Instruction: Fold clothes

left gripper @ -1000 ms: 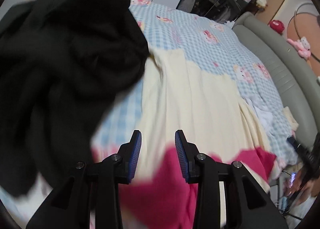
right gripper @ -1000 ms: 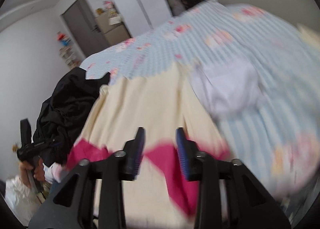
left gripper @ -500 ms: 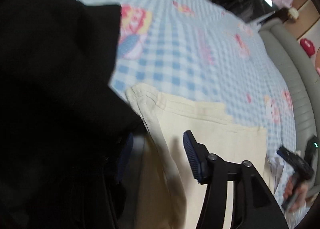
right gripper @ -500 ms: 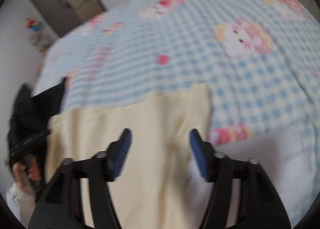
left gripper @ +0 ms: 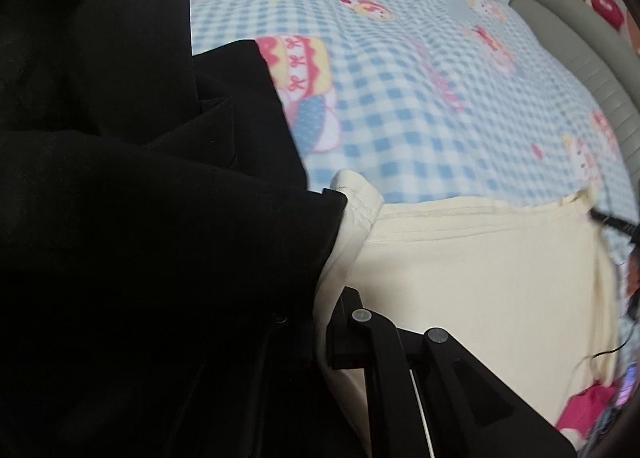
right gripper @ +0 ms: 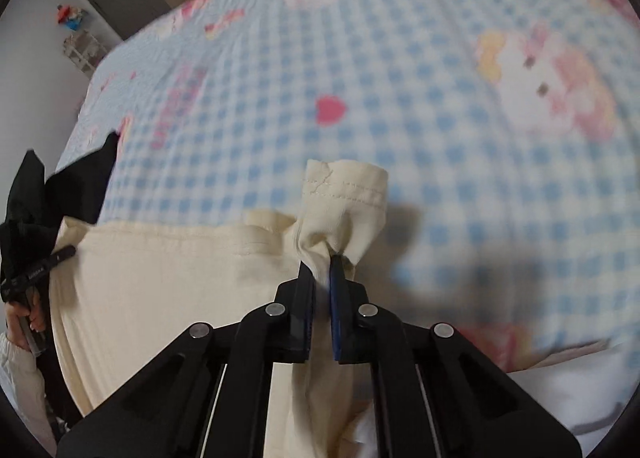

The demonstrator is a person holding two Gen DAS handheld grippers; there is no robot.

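A cream garment (left gripper: 480,278) lies spread on the bed, its hemmed far edge toward the headboard; it also shows in the right wrist view (right gripper: 168,282). My right gripper (right gripper: 323,262) is shut on the garment's far right corner, and the cloth bunches up above the jaws. My left gripper (left gripper: 340,258) is at the garment's far left corner (left gripper: 356,194). Its left finger is hidden under a black garment (left gripper: 140,218), and cream cloth bunches by the right finger. A pink part of the garment (left gripper: 584,410) shows at the near right.
The bed has a blue checked cartoon sheet (left gripper: 420,98). The black garment pile lies along the bed's left side and also shows in the right wrist view (right gripper: 52,194). A white cloth (right gripper: 560,390) lies at the right. A grey padded headboard (left gripper: 592,46) bounds the far side.
Both grippers moved forward to the cream garment's far corners. The right gripper went from open to shut on its corner. The left gripper slid partly under the black garment's edge.
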